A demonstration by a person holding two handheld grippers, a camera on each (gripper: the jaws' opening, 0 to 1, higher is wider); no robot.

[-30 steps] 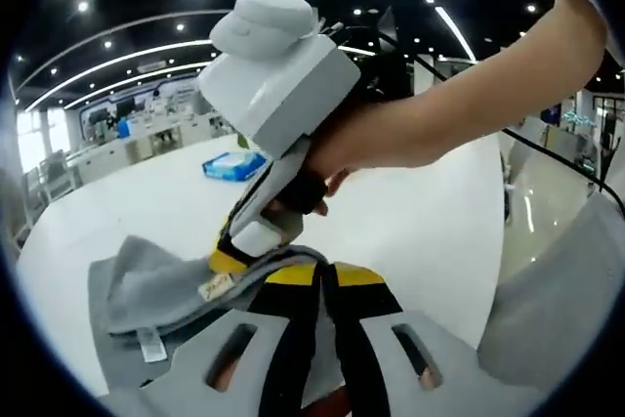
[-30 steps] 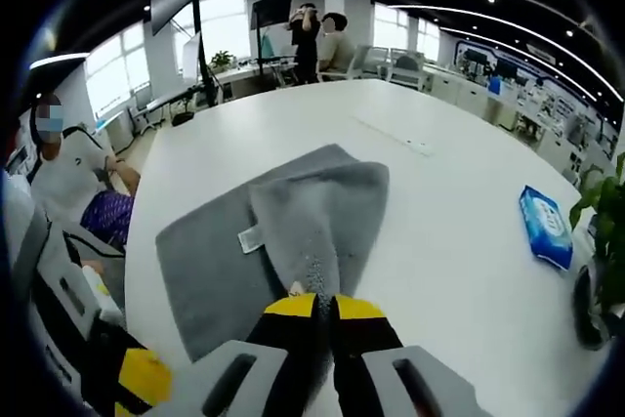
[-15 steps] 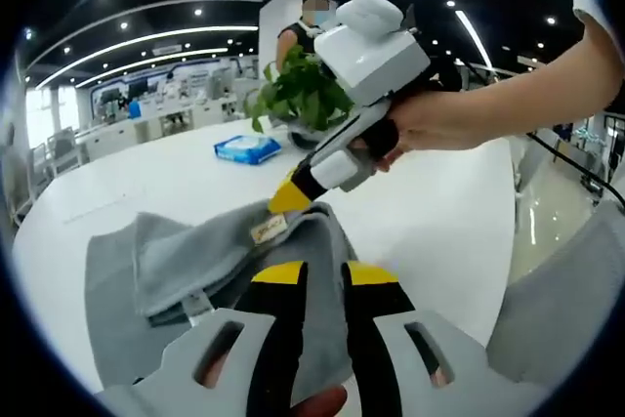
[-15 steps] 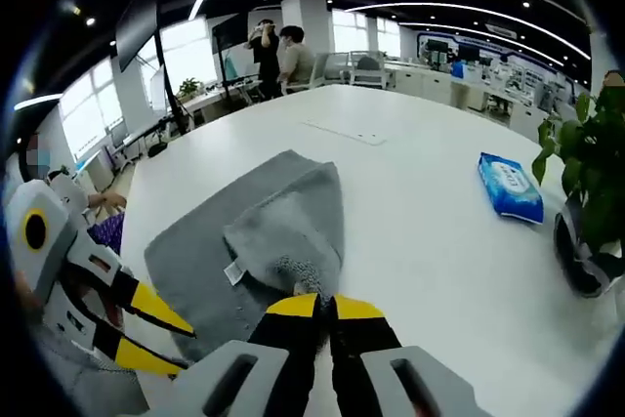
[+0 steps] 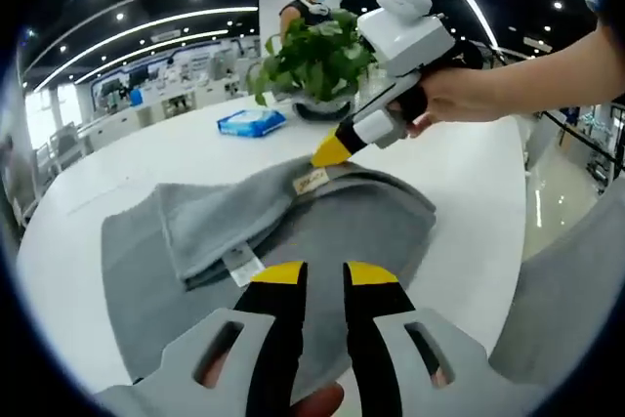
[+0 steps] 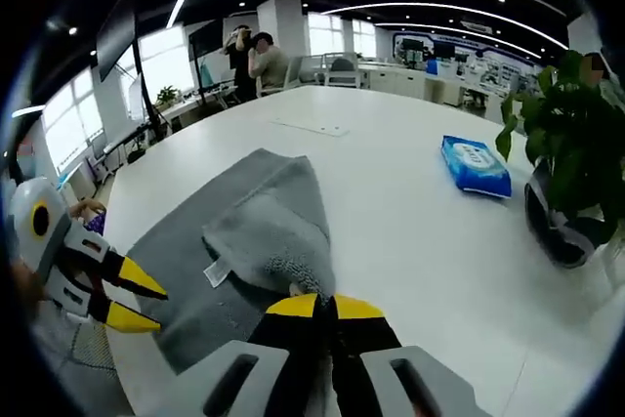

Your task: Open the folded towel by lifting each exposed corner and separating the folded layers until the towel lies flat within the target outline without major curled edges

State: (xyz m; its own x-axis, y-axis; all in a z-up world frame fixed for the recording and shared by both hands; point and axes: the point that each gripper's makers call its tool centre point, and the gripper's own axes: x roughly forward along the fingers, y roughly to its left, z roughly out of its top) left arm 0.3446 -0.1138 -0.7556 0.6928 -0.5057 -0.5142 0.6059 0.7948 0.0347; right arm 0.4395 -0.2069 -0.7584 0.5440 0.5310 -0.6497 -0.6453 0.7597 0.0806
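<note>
on a white bench (image 6: 410,202), the right gripper (image 6: 325,302) pinches a grey towel (image 6: 259,231), its tags unreadable, beside the parted left gripper (image 5: 321,271).

Since a second ago the right gripper (image 5: 330,150), clamped on the towel (image 5: 293,241) corner, carries that fold farther from the left gripper (image 5: 320,278), whose fingers (image 5: 283,285) now part slightly.
</note>
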